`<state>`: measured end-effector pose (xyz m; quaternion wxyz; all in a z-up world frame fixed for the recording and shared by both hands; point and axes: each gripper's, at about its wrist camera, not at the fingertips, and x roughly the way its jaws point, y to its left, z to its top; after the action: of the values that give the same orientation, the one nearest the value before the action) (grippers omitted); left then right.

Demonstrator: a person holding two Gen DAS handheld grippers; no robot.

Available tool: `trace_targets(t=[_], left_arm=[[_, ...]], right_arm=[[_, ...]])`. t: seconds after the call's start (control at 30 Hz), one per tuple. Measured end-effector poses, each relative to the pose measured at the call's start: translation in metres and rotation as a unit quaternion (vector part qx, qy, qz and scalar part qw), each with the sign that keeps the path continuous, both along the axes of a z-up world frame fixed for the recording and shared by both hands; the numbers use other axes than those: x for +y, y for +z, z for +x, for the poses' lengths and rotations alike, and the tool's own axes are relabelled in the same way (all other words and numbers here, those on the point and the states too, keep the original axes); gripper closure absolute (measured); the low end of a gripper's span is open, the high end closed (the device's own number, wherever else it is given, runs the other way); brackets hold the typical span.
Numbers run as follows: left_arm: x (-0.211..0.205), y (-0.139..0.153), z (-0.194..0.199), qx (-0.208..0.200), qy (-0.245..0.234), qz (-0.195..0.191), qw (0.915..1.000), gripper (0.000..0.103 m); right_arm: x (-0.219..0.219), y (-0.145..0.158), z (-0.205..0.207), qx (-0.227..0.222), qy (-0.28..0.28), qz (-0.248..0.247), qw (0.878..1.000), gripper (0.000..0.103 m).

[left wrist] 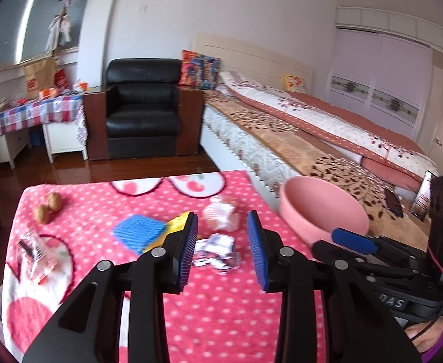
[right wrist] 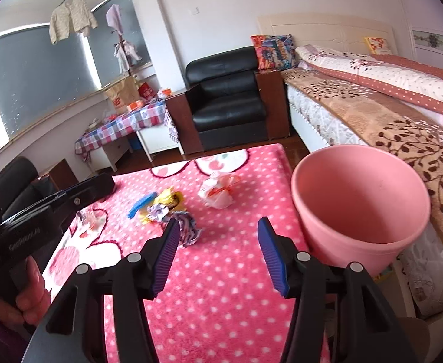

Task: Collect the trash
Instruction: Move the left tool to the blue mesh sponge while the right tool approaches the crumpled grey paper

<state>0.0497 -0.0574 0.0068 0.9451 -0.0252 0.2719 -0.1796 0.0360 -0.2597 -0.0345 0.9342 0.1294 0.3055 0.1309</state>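
On the pink dotted blanket (left wrist: 221, 311) lie a crumpled purple-and-white wrapper (left wrist: 218, 251), a white-and-orange plastic wrapper (left wrist: 221, 216), a yellow wrapper (left wrist: 174, 222), a blue cloth (left wrist: 138, 231), a clear snack packet (left wrist: 35, 252) and two walnuts (left wrist: 48, 207). My left gripper (left wrist: 223, 227) is open and empty, just above the crumpled wrapper. My right gripper (right wrist: 218, 230) is open and empty, right of the crumpled wrapper (right wrist: 185, 227). A pink bin (right wrist: 360, 205) stands at the blanket's right edge; it also shows in the left wrist view (left wrist: 321, 208).
A bed (left wrist: 327, 133) runs along the right, close behind the bin. A black armchair (left wrist: 142, 109) and a small table with a checked cloth (left wrist: 31, 115) stand at the back. Wooden floor (left wrist: 149, 169) lies beyond the blanket.
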Motion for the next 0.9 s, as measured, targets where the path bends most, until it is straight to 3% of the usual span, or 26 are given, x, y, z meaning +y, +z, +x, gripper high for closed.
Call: trace_targets(t=[0.33, 0.5, 0.7, 0.9], left_arm=[[0.046, -0.036, 0.025, 0.066, 0.062, -0.001, 0.9959, 0.069], [0.038, -0.049, 0.039, 0.078, 0.067, 0.032, 0.9942, 0.069], [0.018, -0.062, 0.058, 0.064, 0.083, 0.109, 0.9884, 0.069], [0.017, -0.076, 0.077, 0.082, 0.092, 0.133, 0.9833, 0.069]], right_arm=[[0.038, -0.013, 0.024, 0.012, 0.047, -0.016, 0.999, 0.047], [0.045, -0.020, 0.033, 0.015, 0.054, -0.018, 0.998, 0.047], [0.041, -0.030, 0.042, 0.026, 0.056, -0.009, 0.998, 0.047], [0.039, -0.034, 0.045, 0.031, 0.061, -0.002, 0.998, 0.047]])
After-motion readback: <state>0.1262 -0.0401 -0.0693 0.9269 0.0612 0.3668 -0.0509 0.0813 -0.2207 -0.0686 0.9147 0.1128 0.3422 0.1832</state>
